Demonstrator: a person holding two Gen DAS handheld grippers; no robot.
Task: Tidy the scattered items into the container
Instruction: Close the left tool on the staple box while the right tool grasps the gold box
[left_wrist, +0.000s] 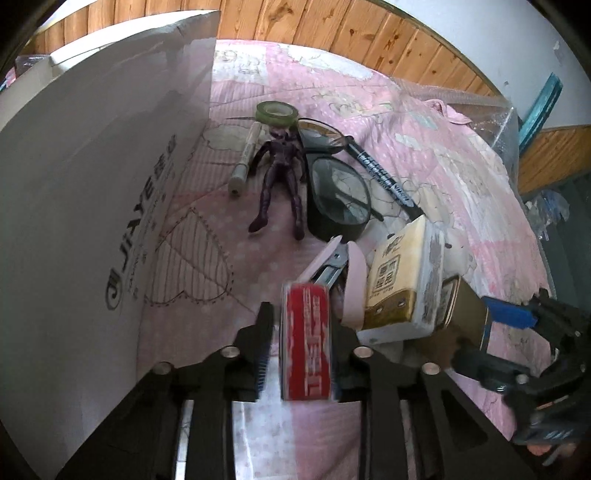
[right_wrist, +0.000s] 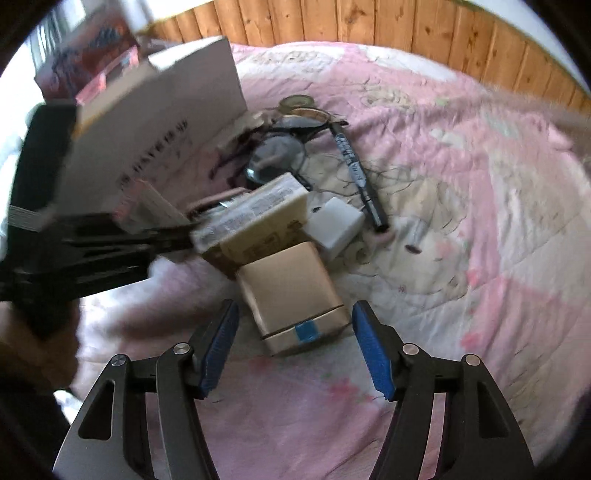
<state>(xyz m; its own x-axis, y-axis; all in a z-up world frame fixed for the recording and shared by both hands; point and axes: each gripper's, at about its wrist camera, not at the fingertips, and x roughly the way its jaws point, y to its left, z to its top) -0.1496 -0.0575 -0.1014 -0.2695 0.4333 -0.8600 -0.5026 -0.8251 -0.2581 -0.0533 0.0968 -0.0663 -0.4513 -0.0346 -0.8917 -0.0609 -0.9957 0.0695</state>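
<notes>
Surface: a bed under a pink quilt (right_wrist: 461, 229) printed with pale patches and stitched outlines, rumpled in places. Room: knotty wooden wall panelling (left_wrist: 332, 26) behind the bed, white wall above it.

Left claw (left_wrist: 301, 347) clamped on a red packet (left_wrist: 306, 347) with white lettering, held off the quilt. To its left stands a large white cardboard box (left_wrist: 92, 177), wall upright.

Ahead of the left claw: pink stapler (left_wrist: 343, 280), yellow-and-white carton (left_wrist: 402, 280), purple figurine (left_wrist: 280, 166), magnifying glass (left_wrist: 341, 192), black marker (left_wrist: 384, 177), tape roll (left_wrist: 277, 112), pale tube (left_wrist: 245, 158).

Right claw (right_wrist: 295, 343) spread wide, empty, its blue pads either side of a tan box (right_wrist: 291, 291) lying on the quilt, not touching it. Right-wrist view blurred.
</notes>
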